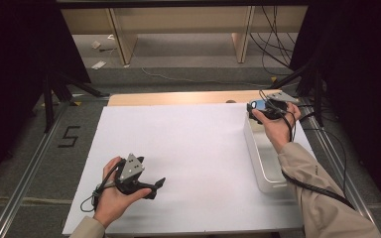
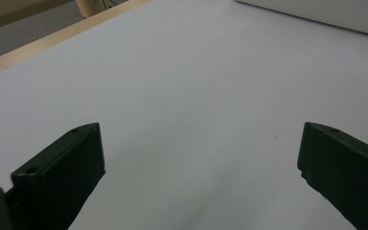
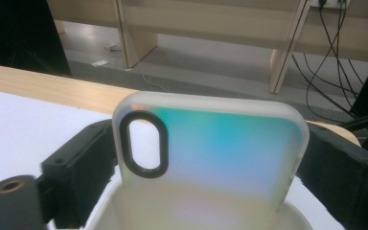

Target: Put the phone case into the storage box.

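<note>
The right gripper (image 3: 211, 158) clamps an iridescent translucent phone case (image 3: 215, 153) by its edges, upright over the far end of the white plastic bin (image 1: 260, 163). Advisable: lower it straight before releasing. The left gripper (image 2: 199, 167) stands spread, holding nothing, well left of the bin.

Beige sleeve (image 1: 322, 198), black left gripper (image 1: 159, 183) with grey three-cornered plate (image 1: 130, 167), black trailing cable (image 1: 317, 189)
</note>
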`<action>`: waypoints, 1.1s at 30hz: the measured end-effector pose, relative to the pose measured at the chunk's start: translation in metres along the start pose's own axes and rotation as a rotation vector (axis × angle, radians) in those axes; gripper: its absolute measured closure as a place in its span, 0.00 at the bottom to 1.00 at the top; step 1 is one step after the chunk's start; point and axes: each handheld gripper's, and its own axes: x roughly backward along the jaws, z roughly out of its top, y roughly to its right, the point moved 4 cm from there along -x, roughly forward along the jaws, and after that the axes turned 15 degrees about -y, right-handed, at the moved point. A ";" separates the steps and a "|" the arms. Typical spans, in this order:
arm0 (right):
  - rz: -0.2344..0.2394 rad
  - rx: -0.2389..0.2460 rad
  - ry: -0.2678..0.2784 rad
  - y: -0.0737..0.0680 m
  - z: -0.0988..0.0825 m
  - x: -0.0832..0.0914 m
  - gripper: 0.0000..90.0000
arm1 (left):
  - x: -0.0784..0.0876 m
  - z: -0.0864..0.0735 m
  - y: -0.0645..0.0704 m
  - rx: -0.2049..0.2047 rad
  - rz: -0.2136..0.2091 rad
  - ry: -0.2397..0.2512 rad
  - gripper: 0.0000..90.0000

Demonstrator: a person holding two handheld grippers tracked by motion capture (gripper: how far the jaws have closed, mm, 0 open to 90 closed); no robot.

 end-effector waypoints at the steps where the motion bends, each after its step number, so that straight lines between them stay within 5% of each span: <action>1: 0.005 -0.003 0.000 0.000 0.000 0.000 0.10 | 0.000 0.000 0.000 0.000 0.000 0.000 0.02; 33: 0.018 -0.003 0.052 0.000 0.007 0.024 0.06 | 0.001 0.000 0.000 0.001 0.004 0.001 0.02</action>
